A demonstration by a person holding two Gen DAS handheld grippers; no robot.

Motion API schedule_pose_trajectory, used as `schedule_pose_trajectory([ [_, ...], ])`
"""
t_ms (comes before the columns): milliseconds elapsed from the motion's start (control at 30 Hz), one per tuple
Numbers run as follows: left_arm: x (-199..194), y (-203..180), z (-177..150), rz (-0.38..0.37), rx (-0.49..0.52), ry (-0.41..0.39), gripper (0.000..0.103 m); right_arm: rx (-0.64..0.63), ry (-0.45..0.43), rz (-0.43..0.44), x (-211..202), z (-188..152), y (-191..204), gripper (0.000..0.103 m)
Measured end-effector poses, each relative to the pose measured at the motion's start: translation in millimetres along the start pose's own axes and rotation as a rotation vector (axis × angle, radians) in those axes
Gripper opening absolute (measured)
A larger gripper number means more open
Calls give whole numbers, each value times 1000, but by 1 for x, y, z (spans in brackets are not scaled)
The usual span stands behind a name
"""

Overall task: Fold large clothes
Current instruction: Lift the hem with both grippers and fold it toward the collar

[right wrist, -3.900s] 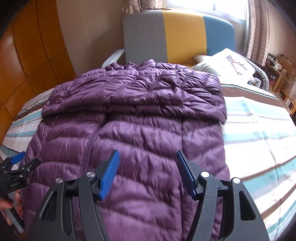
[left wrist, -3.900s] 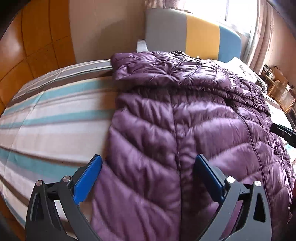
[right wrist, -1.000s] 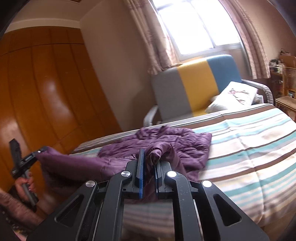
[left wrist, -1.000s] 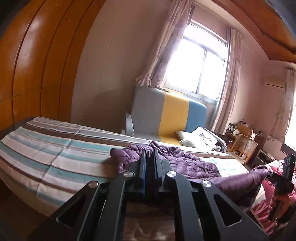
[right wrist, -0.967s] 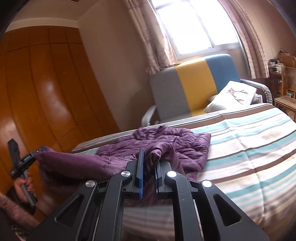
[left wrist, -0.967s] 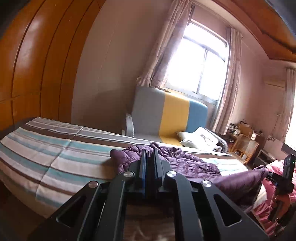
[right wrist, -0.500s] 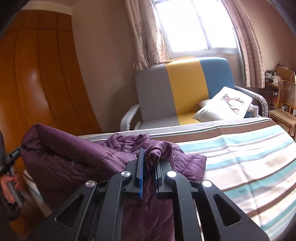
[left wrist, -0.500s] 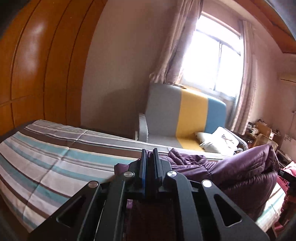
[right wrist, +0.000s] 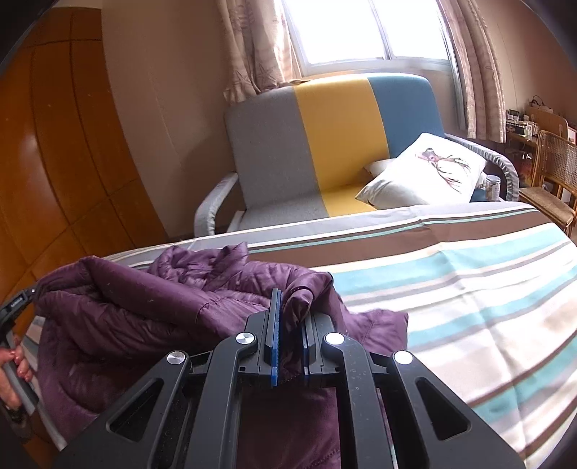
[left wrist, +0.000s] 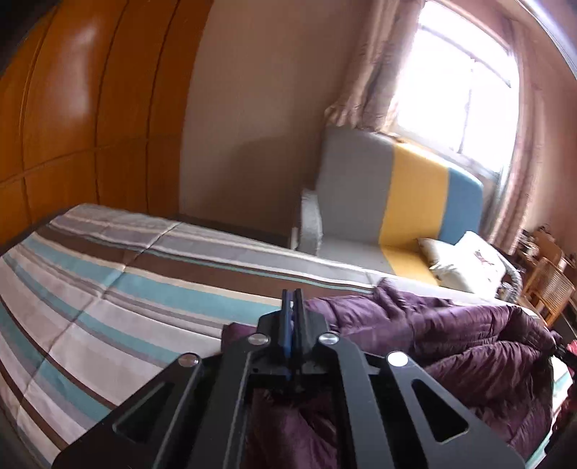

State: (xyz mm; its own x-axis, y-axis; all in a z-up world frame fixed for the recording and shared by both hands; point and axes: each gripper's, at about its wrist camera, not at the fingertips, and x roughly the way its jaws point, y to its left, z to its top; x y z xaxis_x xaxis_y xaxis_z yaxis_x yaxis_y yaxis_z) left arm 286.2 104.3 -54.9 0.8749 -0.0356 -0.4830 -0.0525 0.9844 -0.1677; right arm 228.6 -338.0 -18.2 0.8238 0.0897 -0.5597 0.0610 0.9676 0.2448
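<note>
Change: since the earliest frames, when the purple down jacket (right wrist: 151, 310) lay spread flat on the striped bed cover (right wrist: 468, 299) with both claws wide open above it, its near part is now lifted and carried toward the collar end, bunching into a thick fold.
Left gripper (left wrist: 292, 310): blue pads pressed together with no visible gap; purple fabric hangs directly beneath and behind the jaws, so it pinches a thin edge of the jacket.
Right gripper (right wrist: 290, 306): jaws nearly together, pinching a rolled lump of jacket fabric that bulges up between the blue pads.
Jacket position: on the bed, doubled over itself; in the right wrist view it is stretched from the right claw to the left one at the picture's left edge, and in the left wrist view it mounds to the right of the jaws.
Hand (right wrist: 14, 364): a person's fingers wrap the left tool's handle at the far left edge.
Bed cover: teal, brown and cream stripes, bare on either side of the jacket.
Background: grey, yellow and blue armchair (right wrist: 335, 144) beyond the bed, a white cushion (right wrist: 425, 173) on its seat, curtained window (right wrist: 360, 29) above, wooden wardrobe (left wrist: 72, 108) to the left.
</note>
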Motion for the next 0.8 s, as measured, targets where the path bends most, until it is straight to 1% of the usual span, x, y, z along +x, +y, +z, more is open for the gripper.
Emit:
schedule_pose_trajectory([
  [67,14,2,1,24,-24,26,0,3,26,-20,15,3,-1,9],
  [133,31,3,-1,36,-27,67,0,21,57,-21,32,5,-5,9],
  [200,46,0,-7,37,-14,101,0,26,83,-30,46,5,-7,9],
  [300,58,-4,-16,50,18,114,0,19,123,-53,64,3,-6,9],
  [400,77,-4,-25,68,27,155,0,39,170,-79,86,-2,-9,9],
  [467,91,-3,-30,72,18,211,0,53,196,-71,96,-5,-10,9],
  [500,102,-3,-34,70,20,263,0,56,210,-68,101,-6,-11,9],
  [533,107,-4,-37,73,24,280,0,60,213,-66,104,-8,-11,9],
  [600,112,-6,-38,83,32,294,0,64,218,-55,105,-9,-12,10],
  [700,111,-6,-39,79,28,300,1,137,222,22,101,-8,-25,15],
  [733,109,-5,-38,73,17,298,8,171,217,48,97,-8,-30,19],
  [767,105,-1,-36,75,7,293,16,209,207,73,90,-8,-35,25],
  [800,100,2,-34,81,-4,281,38,246,189,97,82,-7,-40,29],
])
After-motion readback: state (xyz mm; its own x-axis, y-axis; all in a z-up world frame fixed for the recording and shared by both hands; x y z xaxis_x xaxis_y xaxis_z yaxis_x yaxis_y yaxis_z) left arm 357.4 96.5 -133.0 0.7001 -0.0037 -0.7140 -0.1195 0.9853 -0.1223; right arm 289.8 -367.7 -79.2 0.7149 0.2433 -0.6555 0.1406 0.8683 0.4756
